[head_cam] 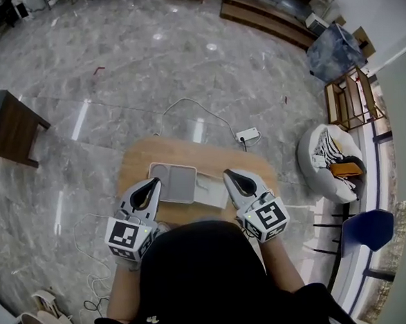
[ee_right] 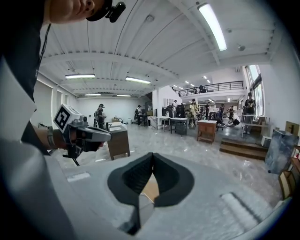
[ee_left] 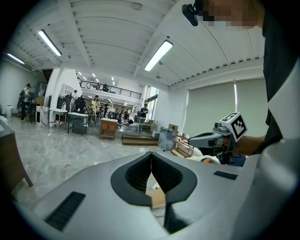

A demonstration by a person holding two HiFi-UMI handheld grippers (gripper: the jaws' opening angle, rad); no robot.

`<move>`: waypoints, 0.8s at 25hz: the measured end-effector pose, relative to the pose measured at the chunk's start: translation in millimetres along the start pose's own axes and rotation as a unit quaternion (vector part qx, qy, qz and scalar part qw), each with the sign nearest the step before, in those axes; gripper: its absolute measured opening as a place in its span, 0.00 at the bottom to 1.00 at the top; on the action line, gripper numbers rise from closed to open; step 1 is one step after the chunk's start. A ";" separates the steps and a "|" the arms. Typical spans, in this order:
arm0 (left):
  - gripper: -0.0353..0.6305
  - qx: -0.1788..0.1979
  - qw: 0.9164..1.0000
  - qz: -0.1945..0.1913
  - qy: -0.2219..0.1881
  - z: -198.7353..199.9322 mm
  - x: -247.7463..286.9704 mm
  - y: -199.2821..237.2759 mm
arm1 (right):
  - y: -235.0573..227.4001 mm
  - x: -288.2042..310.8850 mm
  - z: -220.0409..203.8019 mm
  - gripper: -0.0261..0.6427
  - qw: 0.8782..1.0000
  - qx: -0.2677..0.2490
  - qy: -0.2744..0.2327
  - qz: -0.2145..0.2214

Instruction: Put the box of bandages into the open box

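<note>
**A:** What lies where?

**B:** On the round wooden surface (head_cam: 135, 164) sits a pale open box (head_cam: 174, 183). A white item (head_cam: 210, 190) against its right side is probably the box of bandages, though it is too small to be sure.

**A:** And the tongs?

**B:** The left tongs (head_cam: 152, 186) and right tongs (head_cam: 231, 176) hover at the near edge, both clenched and empty.

**A:** How to begin well?

**B:** Spread the right tongs first and lower them astride the white item. Grip it squarely, then lift it clear of the open box's rim.
</note>
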State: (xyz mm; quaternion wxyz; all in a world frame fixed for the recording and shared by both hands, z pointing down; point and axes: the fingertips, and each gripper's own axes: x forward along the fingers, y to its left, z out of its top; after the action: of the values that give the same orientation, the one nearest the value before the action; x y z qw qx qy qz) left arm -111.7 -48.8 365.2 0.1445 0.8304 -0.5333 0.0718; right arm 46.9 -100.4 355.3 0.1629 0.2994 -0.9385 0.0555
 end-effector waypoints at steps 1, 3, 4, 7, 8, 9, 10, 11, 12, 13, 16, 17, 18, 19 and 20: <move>0.07 0.002 1.000 -0.003 -0.002 3.9 -0.1 -2.2 | 0.5 -3.6 4.7 0.04 1.000 0.000 -0.009 -0.001; 0.07 0.004 1.000 -0.008 -0.006 10.8 -0.1 -6.2 | 1.9 -10.7 14.5 0.04 1.000 0.000 -0.029 -0.002; 0.07 0.003 1.000 -0.009 -0.007 13.2 0.1 -7.6 | 2.9 -13.6 18.6 0.04 0.999 0.000 -0.040 -0.002; 0.07 0.001 1.000 -0.016 -0.015 18.4 0.6 -10.8 | 6.3 -19.1 26.3 0.04 0.998 -0.001 -0.062 -0.002; 0.07 0.001 1.000 -0.019 -0.020 21.0 0.5 -12.5 | 7.4 -20.6 27.6 0.04 0.998 -0.002 -0.066 -0.003; 0.07 0.003 0.999 -0.022 -0.024 23.7 0.1 -14.7 | 8.3 -21.8 27.9 0.04 0.998 -0.003 -0.067 -0.004; 0.07 0.006 0.999 -0.027 -0.028 26.1 -0.4 -17.2 | 9.0 -22.6 27.5 0.04 0.998 -0.005 -0.066 -0.006; 0.07 0.010 0.999 -0.033 -0.032 28.0 -1.0 -19.9 | 9.3 -23.1 26.7 0.04 0.998 -0.007 -0.065 -0.008; 0.07 0.013 0.999 -0.038 -0.035 30.0 -1.6 -22.0 | 9.3 -23.4 25.8 0.04 0.998 -0.009 -0.064 -0.011; 0.07 0.013 0.998 -0.040 -0.037 32.3 -2.3 -23.0 | 9.1 -23.3 24.8 0.04 0.998 -0.010 -0.063 -0.014; 0.07 0.013 0.998 -0.035 -0.041 39.0 -4.8 -22.5 | 9.3 -21.9 22.0 0.04 0.998 -0.009 -0.062 -0.017; 0.07 0.014 0.998 -0.033 -0.044 40.4 -5.5 -22.7 | 10.2 -21.6 21.6 0.04 0.998 -0.007 -0.062 -0.016; 0.07 0.014 0.998 -0.033 -0.045 41.3 -6.4 -22.9 | 11.4 -21.4 21.4 0.04 0.998 -0.006 -0.063 -0.015; 0.07 0.014 0.998 -0.033 -0.046 42.0 -7.2 -23.0 | 12.7 -21.2 21.4 0.04 0.998 -0.004 -0.064 -0.013; 0.07 0.014 0.998 -0.033 -0.046 42.5 -8.1 -22.8 | 14.2 -20.8 21.5 0.04 0.998 -0.002 -0.064 -0.011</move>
State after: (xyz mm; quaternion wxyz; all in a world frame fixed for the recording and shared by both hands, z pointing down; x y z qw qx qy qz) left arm -95.9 -46.3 319.0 0.1103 0.8519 -0.5106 0.0361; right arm 48.7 -81.9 327.9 0.1037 0.3127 -0.9436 0.0323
